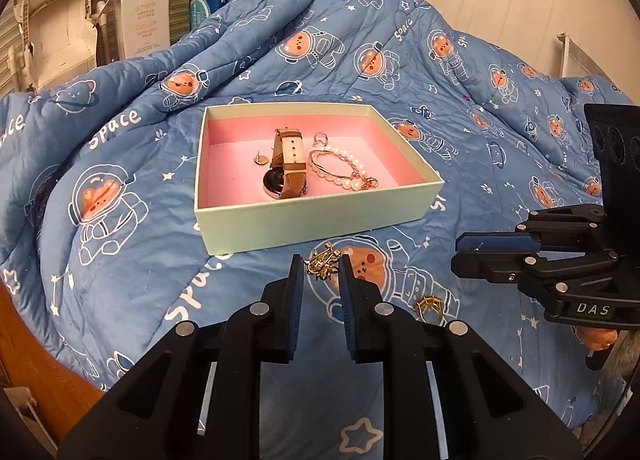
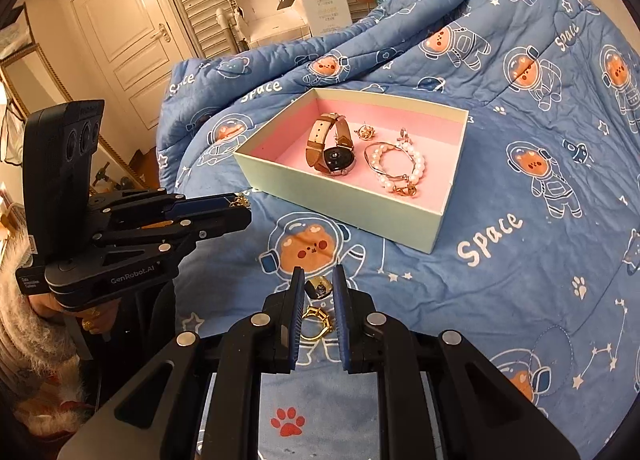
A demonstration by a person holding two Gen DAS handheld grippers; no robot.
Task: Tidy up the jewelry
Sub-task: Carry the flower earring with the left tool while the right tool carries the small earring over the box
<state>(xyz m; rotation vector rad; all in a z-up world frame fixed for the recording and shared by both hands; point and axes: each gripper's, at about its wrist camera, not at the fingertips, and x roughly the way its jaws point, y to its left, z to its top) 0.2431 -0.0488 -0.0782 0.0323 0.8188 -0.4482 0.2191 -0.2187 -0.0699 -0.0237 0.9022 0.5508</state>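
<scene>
Two grippers narrow, each holding piece: your left gripper (image 1: pixel 321 266) pinches gold brooch (image 1: pixel 322 264), your right gripper (image 2: pixel 316 287) pinches small gold earring (image 2: pixel 318 286). Gold ring (image 2: pixel 316 323) lies on bed quilt (image 2: pixel 500 260). Box (image 1: pixel 312 225) holds watch (image 1: pixel 286 163), pearl bracelet (image 1: pixel 346 165).

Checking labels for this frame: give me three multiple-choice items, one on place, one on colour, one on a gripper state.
1. Where is the watch? A on a chair; B in the box; C on the floor.
2. Box lining colour? A pink; B white; C black.
3. Left gripper? A wide open, empty; B out of view; C shut on a gold ornament.
Answers: B, it lies on the box bottom; A, the inside shows pink; C, the ornament sits pinched between the fingertips.
</scene>
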